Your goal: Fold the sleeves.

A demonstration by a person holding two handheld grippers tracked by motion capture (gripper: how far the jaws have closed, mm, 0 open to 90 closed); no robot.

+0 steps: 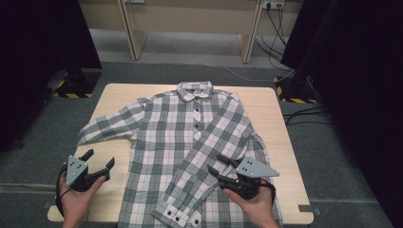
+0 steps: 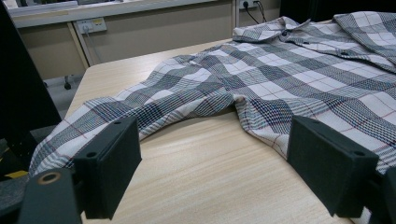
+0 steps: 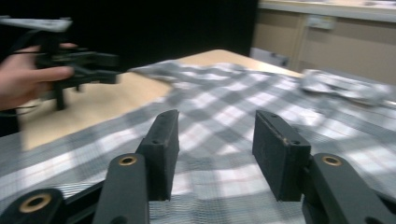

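Bare light-wood counter point(image 1: 111, 102) left of the grey-white plaid shirt point(image 1: 190, 142) and along its right edge; folded sleeve point(image 1: 209, 156) crosses the shirt front diagonally.

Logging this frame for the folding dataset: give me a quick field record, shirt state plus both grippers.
item: plaid shirt, buttoned, flat on wooden table
right sleeve: folded diagonally across the front, cuff near the table's near edge
left sleeve: spread out sideways
left gripper: open, over bare table beside the shirt
right gripper: open, above the folded sleeve, nothing between the jaws
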